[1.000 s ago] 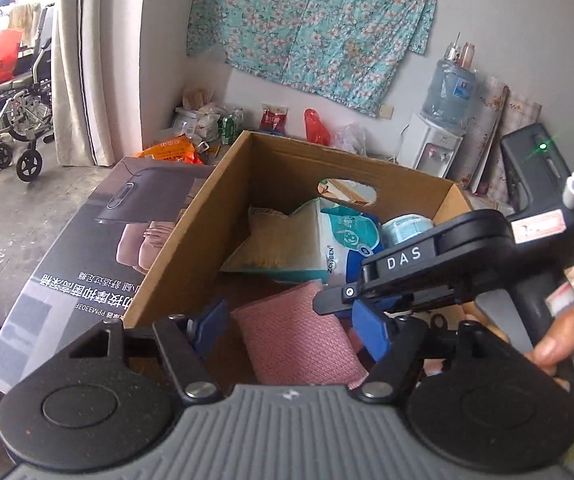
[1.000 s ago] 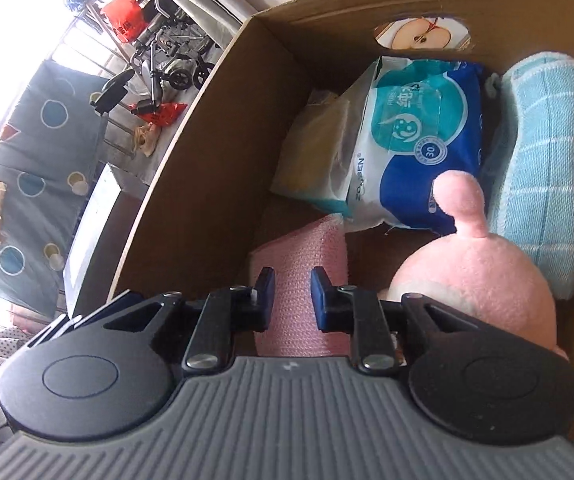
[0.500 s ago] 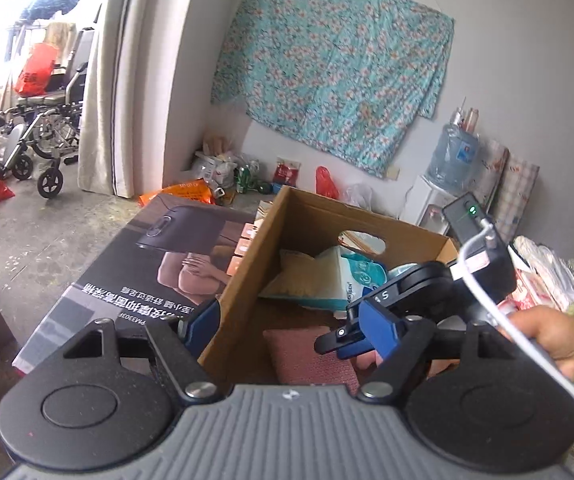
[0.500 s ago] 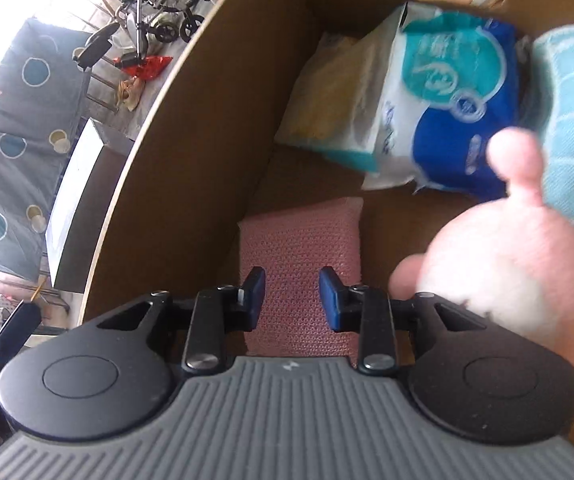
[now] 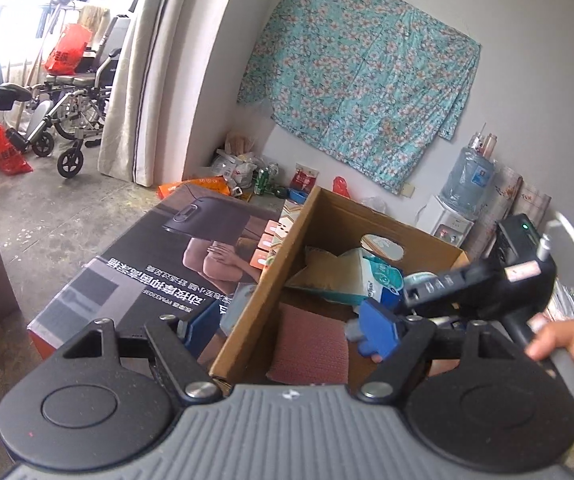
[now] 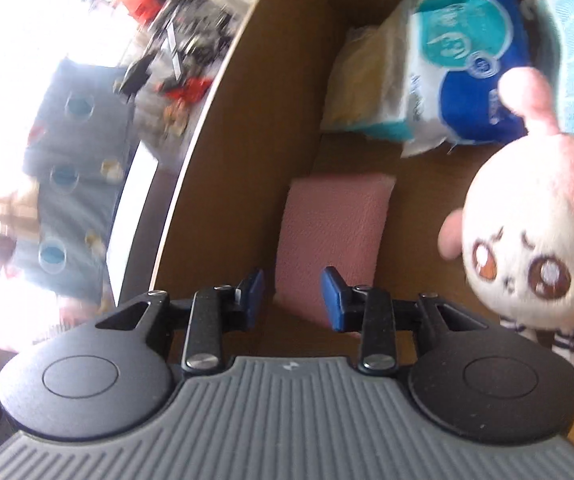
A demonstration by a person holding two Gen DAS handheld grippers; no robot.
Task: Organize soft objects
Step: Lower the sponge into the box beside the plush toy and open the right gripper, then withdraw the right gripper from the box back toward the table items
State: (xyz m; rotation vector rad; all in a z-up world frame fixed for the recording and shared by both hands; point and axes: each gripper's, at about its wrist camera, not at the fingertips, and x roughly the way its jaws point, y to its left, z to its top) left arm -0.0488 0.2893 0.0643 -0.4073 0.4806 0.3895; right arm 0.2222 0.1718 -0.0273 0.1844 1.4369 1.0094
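Right gripper (image 6: 293, 294): spread, empty, over pink cloth (image 6: 333, 240) at 12 o'clock, likely just released
Left gripper (image 5: 291, 326): spread wide, empty, above cardboard box (image 5: 255, 312)

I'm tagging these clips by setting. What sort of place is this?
Probably a lived-in home room used partly for storage, not a lab. A floral cloth hangs on the wall, a water dispenser stands beside it, and a wheelchair sits by the bright doorway.

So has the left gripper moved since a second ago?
Yes. The left gripper has pulled back and up from the cardboard box, which now looks smaller and farther away.
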